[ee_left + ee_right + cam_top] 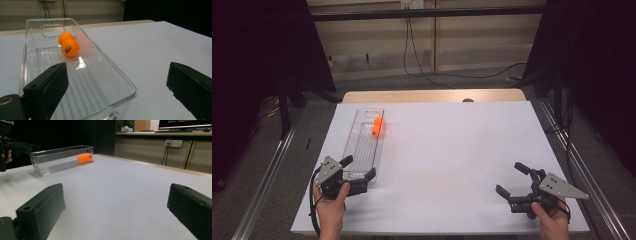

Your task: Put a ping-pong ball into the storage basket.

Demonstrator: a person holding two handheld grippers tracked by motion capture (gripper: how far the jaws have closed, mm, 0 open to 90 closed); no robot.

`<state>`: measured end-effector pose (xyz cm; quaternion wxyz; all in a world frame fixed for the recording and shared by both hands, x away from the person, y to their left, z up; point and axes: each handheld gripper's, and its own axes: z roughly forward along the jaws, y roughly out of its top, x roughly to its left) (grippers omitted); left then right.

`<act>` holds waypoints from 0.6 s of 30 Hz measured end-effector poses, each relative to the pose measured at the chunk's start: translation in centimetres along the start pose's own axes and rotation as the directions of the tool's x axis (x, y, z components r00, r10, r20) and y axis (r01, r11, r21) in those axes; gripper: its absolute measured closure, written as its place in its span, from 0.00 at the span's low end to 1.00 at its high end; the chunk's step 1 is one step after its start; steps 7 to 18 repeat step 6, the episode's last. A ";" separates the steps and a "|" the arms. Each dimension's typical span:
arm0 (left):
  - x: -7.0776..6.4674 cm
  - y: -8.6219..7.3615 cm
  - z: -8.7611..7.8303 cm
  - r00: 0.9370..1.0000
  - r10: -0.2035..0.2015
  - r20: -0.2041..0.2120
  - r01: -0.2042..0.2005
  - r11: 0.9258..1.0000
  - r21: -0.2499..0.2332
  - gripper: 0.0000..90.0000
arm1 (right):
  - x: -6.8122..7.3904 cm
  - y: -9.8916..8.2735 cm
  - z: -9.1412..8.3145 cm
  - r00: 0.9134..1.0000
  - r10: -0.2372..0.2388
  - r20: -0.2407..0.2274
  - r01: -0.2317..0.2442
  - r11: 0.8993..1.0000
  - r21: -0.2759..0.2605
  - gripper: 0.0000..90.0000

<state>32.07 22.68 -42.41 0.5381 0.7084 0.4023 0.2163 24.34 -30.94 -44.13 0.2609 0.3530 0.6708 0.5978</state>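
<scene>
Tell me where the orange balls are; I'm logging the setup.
Both orange balls lie side by side inside the clear bin, at its far end, on the table's left side, beyond the open left tongs.

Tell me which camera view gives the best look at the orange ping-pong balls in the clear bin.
The left gripper view: both orange ping-pong balls sit close, at the far end of the clear bin, print visible on one. The right gripper view shows them small and distant; the high view shows an orange blob.

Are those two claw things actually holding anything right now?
No. The left gripper is open around the near end of the clear bin, not clamped on it; the right gripper is open over the bare table.
</scene>
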 end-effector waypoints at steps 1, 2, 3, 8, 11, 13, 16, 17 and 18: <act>0.0 0.0 0.0 1.000 0.002 0.001 -0.002 1.000 -0.001 0.04 | 0.0 0.0 0.0 1.000 -0.002 -0.001 0.002 1.000 0.001 0.01; 0.0 0.0 0.0 1.000 0.002 0.000 -0.002 1.000 0.000 0.04 | 0.0 0.0 0.0 1.000 -0.001 0.000 0.001 1.000 0.001 0.01; 0.0 0.0 0.0 1.000 0.004 0.002 -0.004 1.000 0.002 0.04 | 0.0 0.0 0.0 1.000 -0.001 0.000 0.001 1.000 0.001 0.01; 0.1 0.0 0.0 1.000 0.002 0.003 -0.002 1.000 0.002 0.04 | 0.0 0.0 0.1 1.000 -0.002 0.001 0.002 1.000 0.006 0.01; 0.1 0.0 0.0 1.000 0.002 0.003 -0.002 1.000 0.002 0.04 | 0.0 0.0 0.1 1.000 -0.002 0.001 0.002 1.000 0.006 0.01; 0.1 0.0 0.0 1.000 0.002 0.003 -0.002 1.000 0.002 0.04 | 0.0 0.0 0.1 1.000 -0.002 0.001 0.002 1.000 0.006 0.01; 0.1 0.0 0.0 1.000 0.002 0.003 -0.002 1.000 0.002 0.04 | 0.0 0.0 0.1 1.000 -0.002 0.001 0.002 1.000 0.006 0.01; 0.1 0.0 0.0 1.000 0.002 0.003 -0.002 1.000 0.002 0.04 | 0.0 0.0 0.1 1.000 -0.002 0.001 0.002 1.000 0.006 0.01; 0.1 0.0 0.0 1.000 0.002 0.003 -0.002 1.000 0.002 0.04 | 0.0 0.0 0.1 1.000 -0.002 0.001 0.002 1.000 0.006 0.01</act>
